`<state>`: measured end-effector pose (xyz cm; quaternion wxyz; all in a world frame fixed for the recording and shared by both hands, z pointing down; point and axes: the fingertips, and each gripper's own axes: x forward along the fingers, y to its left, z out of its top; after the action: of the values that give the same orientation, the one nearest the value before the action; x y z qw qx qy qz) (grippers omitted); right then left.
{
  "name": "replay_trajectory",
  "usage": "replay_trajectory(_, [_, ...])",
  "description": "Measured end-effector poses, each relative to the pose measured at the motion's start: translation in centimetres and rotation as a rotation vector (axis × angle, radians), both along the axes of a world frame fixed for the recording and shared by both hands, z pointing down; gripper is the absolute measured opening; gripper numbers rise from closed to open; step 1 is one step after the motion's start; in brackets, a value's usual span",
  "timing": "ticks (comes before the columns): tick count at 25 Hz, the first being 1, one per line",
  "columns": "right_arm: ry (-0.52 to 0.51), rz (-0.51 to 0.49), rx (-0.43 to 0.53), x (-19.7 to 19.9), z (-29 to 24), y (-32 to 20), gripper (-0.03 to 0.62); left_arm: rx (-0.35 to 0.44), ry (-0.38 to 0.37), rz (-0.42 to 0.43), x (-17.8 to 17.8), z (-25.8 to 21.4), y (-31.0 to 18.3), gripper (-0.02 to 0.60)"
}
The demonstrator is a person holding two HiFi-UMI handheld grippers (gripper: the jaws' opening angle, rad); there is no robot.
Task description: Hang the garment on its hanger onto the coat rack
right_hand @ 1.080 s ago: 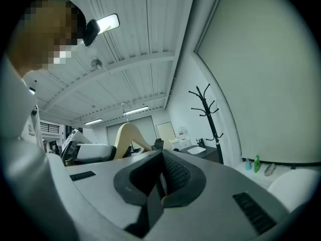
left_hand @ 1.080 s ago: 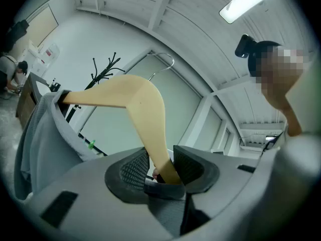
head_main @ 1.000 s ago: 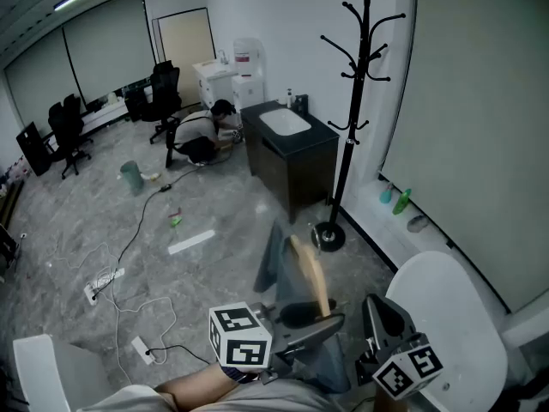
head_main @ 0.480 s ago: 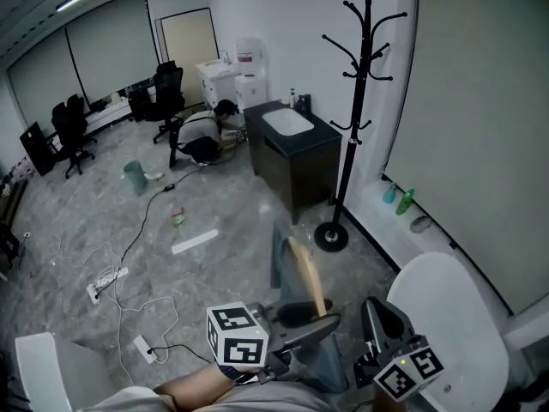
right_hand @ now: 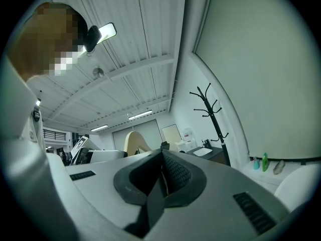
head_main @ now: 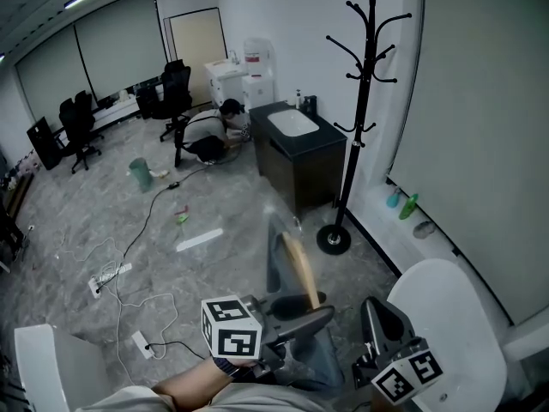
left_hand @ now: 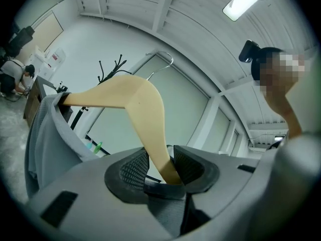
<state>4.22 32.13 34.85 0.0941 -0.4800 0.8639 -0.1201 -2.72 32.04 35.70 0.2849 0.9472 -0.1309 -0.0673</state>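
Left gripper (head_main: 298, 314) (left_hand: 160, 168): jaws pinch one arm of the pale wooden coat hanger (head_main: 300, 266) (left_hand: 134, 95), pads pressing on the wood near its end. The hanger rises from the jaws, tilted, with its thin metal hook (left_hand: 163, 63) at the top. The grey fabric garment (head_main: 278, 263) (left_hand: 46, 134) is draped over the hanger's far arm and hangs down beside it, so it is held in the air in front of the person, low in the head view. Right gripper (head_main: 388, 326) (right_hand: 161, 176): jaws pressed together, nothing between them; it sits just beside the left gripper, to its right. The tall black metal coat rack (head_main: 360, 118) (right_hand: 213, 112) with curved hooks stands by the wall, well apart from the hanger, hooks bare. A black cabinet with a white top (head_main: 302, 148) stands next to the rack's round base. A white round seat (head_main: 446, 316) is near the right gripper. A crouching person (head_main: 206, 134) is on the far floor.
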Motion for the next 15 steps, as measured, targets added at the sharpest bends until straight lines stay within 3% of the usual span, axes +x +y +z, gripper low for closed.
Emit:
replay_trajectory(8, [0.008,0.007,-0.002,0.2,0.2,-4.2,0.015,-0.007,0.013,-0.014,0.2,0.3,-4.8,0.156])
replay_trajectory(15, [0.022,0.046,0.003,0.2,0.1,-12.6,0.015,-0.013,0.038,0.026,0.3,0.4,-12.8,0.156])
